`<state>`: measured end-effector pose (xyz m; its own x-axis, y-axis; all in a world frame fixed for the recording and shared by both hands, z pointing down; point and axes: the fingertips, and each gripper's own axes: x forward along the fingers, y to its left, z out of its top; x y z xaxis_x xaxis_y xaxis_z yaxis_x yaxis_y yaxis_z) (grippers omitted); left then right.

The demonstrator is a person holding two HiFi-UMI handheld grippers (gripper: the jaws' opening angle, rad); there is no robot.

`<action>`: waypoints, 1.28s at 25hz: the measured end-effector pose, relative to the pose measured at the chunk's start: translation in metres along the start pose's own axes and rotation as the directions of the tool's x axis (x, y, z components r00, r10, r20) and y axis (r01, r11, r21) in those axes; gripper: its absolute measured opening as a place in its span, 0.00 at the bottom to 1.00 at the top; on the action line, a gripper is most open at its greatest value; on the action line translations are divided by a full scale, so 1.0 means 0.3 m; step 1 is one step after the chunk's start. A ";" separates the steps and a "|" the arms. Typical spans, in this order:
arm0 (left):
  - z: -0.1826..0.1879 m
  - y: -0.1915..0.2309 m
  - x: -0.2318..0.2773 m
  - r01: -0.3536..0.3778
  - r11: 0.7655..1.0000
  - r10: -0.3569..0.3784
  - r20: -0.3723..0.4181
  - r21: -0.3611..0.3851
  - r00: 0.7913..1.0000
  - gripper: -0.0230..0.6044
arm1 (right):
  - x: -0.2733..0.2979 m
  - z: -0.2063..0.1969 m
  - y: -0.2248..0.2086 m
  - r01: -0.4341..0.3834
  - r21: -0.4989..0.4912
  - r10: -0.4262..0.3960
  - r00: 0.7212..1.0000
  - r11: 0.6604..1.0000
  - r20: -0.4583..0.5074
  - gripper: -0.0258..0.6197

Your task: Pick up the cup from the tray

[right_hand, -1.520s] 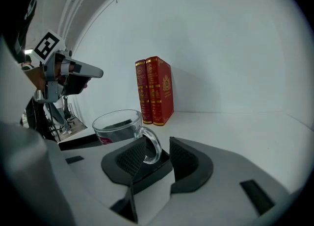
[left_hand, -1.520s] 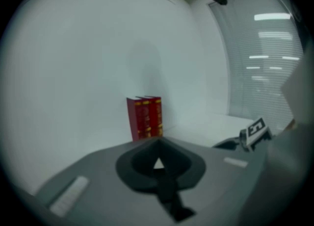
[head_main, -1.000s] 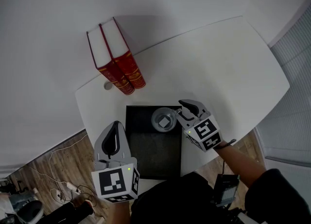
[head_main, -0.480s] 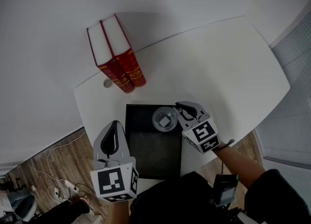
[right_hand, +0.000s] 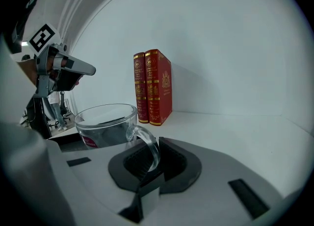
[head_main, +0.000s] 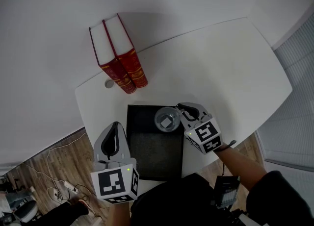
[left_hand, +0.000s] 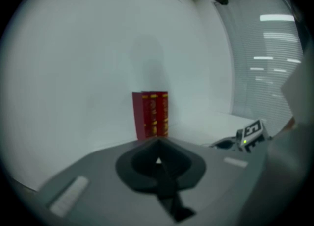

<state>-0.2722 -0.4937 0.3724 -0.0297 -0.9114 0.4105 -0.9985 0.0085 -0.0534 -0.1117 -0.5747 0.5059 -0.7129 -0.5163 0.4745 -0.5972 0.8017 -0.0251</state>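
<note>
White table (head_main: 221,68) filled the middle of the head view, its surface running from 8 o'clock to 2 o'clock. A black tray (head_main: 152,159) lay on the near part of the table, toward 6 o'clock. Two red books (head_main: 117,56) stood upright side by side at 11 o'clock from the tray, well apart from it.

The left gripper (head_main: 115,126) was held at 9 o'clock from the tray, just beside its left edge. Its jaws were pressed together with nothing between them.

The right gripper (head_main: 182,108) was at 3 o'clock from the cup, over the tray's right edge. Its jaws were closing, with the cup's handle (right_hand: 149,144) between them and both pads against it.

The glass cup (head_main: 167,119) was upright in the tray's 1 o'clock corner, with its handle turned toward the right gripper. Whether its base was touching the tray could not be told.

A small grey disc (head_main: 109,84) lay on the table at 7 o'clock from the books, just beside them.
</note>
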 end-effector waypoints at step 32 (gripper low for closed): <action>0.047 0.035 -0.042 -0.016 1.000 0.017 0.064 -0.024 0.998 0.04 | -0.068 0.289 -0.023 -0.039 0.063 0.036 0.998 0.997 0.048 0.09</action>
<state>-0.2817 -0.4878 0.3540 -0.0442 -0.9355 0.3505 -0.9987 0.0330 -0.0377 -0.1248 -0.5959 0.4200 -0.7509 -0.5009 0.4305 -0.5910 0.8006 -0.0992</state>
